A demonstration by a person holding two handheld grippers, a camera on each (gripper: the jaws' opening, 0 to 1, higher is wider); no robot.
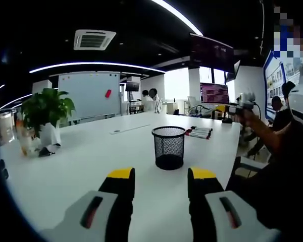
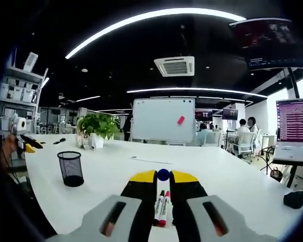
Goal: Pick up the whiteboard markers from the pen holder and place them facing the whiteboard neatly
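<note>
I see a black mesh pen holder (image 1: pixel 168 147) standing upright, markers (image 1: pixel 198 132) lying in a row behind it, whiteboard (image 2: pixel 157 119) far back

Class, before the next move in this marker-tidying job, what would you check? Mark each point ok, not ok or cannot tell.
1. Pen holder stands upright with nothing sticking out of it: ok.
2. Markers lie close together on the table, beyond the holder: ok.
3. Left tongs are open and empty: ok.
4. Right tongs have a firm grip on the blue round thing at their tips: cannot tell.
5. The markers seen between the right tongs run lengthwise toward the whiteboard: ok.
6. The markers' tip ends face the board: cannot tell.
</note>
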